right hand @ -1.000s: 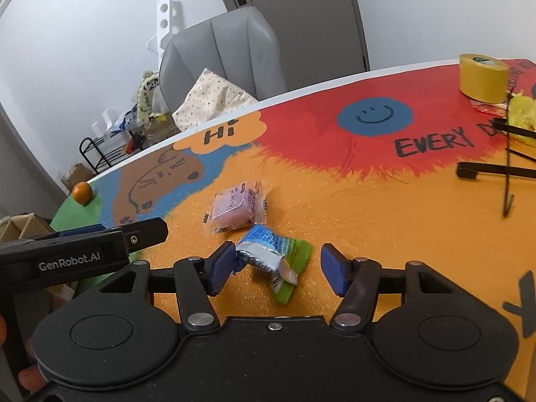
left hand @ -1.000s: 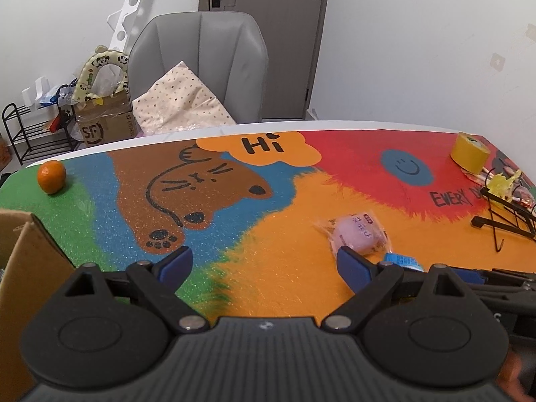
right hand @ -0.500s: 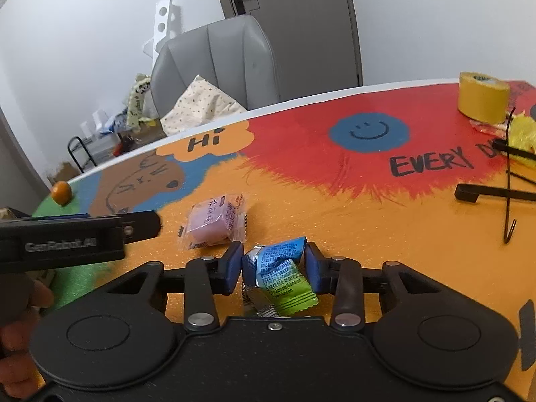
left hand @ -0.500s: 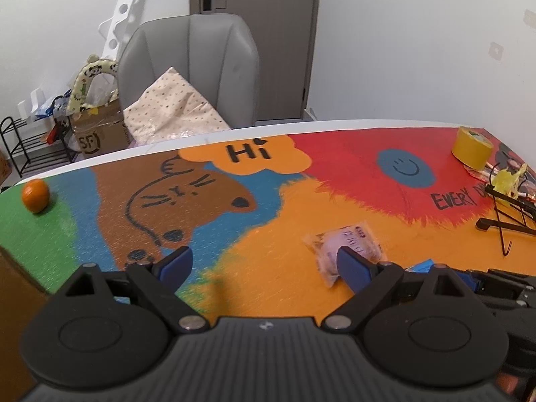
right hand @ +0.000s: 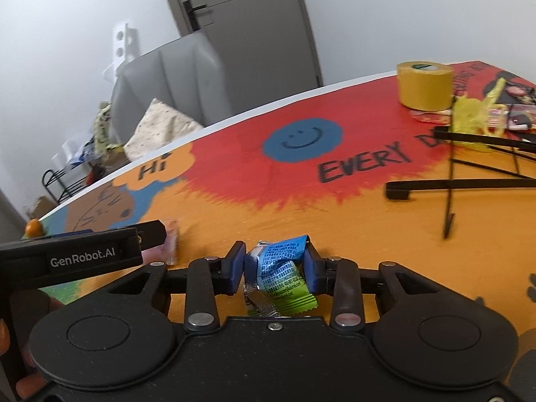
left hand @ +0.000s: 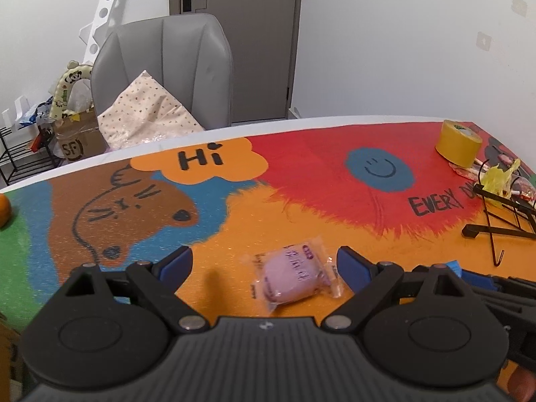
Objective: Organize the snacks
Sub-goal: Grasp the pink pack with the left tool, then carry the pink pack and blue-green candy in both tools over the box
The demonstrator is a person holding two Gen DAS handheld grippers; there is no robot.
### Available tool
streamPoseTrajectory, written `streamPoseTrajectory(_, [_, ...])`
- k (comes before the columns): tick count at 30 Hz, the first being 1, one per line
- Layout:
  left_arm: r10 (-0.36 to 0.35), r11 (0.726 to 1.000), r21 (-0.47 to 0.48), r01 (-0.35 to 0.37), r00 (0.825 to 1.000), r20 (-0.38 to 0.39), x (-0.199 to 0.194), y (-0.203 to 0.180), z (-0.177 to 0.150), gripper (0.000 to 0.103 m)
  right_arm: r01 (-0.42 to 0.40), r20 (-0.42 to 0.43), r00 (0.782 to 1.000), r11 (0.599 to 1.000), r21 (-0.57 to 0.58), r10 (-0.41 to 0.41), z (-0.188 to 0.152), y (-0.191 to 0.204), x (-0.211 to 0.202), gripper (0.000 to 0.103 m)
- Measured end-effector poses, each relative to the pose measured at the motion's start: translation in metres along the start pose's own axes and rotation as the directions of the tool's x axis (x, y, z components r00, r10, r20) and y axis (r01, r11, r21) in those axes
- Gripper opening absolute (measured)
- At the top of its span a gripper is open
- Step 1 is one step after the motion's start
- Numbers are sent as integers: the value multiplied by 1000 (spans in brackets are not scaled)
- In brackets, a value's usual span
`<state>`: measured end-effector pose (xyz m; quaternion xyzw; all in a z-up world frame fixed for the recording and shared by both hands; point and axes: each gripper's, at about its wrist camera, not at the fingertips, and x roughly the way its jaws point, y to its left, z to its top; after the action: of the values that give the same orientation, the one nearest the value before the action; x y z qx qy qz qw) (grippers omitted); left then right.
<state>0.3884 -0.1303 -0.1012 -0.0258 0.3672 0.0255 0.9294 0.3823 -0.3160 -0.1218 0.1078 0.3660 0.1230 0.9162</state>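
A pink snack in a clear wrapper (left hand: 290,274) lies on the orange part of the table mat, between the fingers of my left gripper (left hand: 264,263), which is open around it and not touching it. My right gripper (right hand: 274,266) is shut on a blue-and-green snack packet (right hand: 280,269) and holds it just above the mat. In the right wrist view the left gripper's body (right hand: 80,254) hides most of the pink snack (right hand: 172,244).
A yellow tape roll (left hand: 457,142) stands at the far right, beside a black wire stand (left hand: 495,214) and yellow wrappers (left hand: 500,181). An orange (left hand: 4,205) sits at the far left. A grey chair (left hand: 164,73) with a cushion stands behind the table.
My right gripper closed on the blue-and-green packet and lifted it. My left gripper moved right and forward, so the pink snack now lies between its open fingers.
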Motion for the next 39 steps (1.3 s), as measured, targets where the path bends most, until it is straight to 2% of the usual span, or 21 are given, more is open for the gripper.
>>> streamPoseTrajectory(5, [1,1000,-12,-2,999,-44,17,-3,-10,90,24,-1,1000,1000,-5,-24,1,-2,0,34])
streamPoseTrajectory(6, [6,1000,-9,-6,1000,-25,16,-3,-12,89,25,-7,1000,1000,-8,-25,0,-1,1,35])
streamPoseTrajectory(9, [23,1000,-12,-23,1000,-4,15,-3,-14,77,32,-17,999,999,-31,-33,1,2,1,39])
streamPoseTrajectory(10, [31,999,-16,-31,999,9,13,-3,-15,68,35,-21,999,999,-40,-36,1,3,0,45])
streamPoseTrajectory(11, [42,999,-21,-42,999,16,12,-2,-16,59,47,-20,999,998,-52,-49,1,5,0,47])
streamPoseTrajectory(13, [62,998,-25,-62,998,28,8,-2,-18,48,63,-10,998,995,-75,-64,1,8,-2,51])
streamPoseTrajectory(16, [53,998,-34,-52,998,28,2,1,-21,40,78,-28,996,993,-92,-80,-1,8,1,51])
streamPoseTrajectory(18, [46,998,-51,-45,999,15,-4,5,-24,39,96,-21,995,988,-124,-99,-3,11,1,46])
streamPoseTrajectory(19, [40,997,-67,-39,999,7,-8,7,-25,38,110,-16,993,985,-136,-113,-3,12,1,38])
streamPoseTrajectory(21, [39,996,-82,-39,999,5,-17,11,-28,38,88,-21,996,987,-134,-92,-4,13,-1,37])
streamPoseTrajectory(23, [45,995,-92,-43,999,13,-30,14,-31,38,55,-17,998,990,-129,-58,-3,14,-5,36])
streamPoseTrajectory(26, [46,992,-118,-43,999,21,-47,21,-34,38,91,17,996,984,-151,-90,-3,21,-10,36])
streamPoseTrajectory(29, [57,993,-107,-53,998,40,-63,25,-35,38,58,14,998,992,-111,-57,-1,23,-18,36])
streamPoseTrajectory(39, [61,994,-99,-51,993,100,-113,47,-43,38,-10,75,997,995,-101,18,-9,52,-62,36])
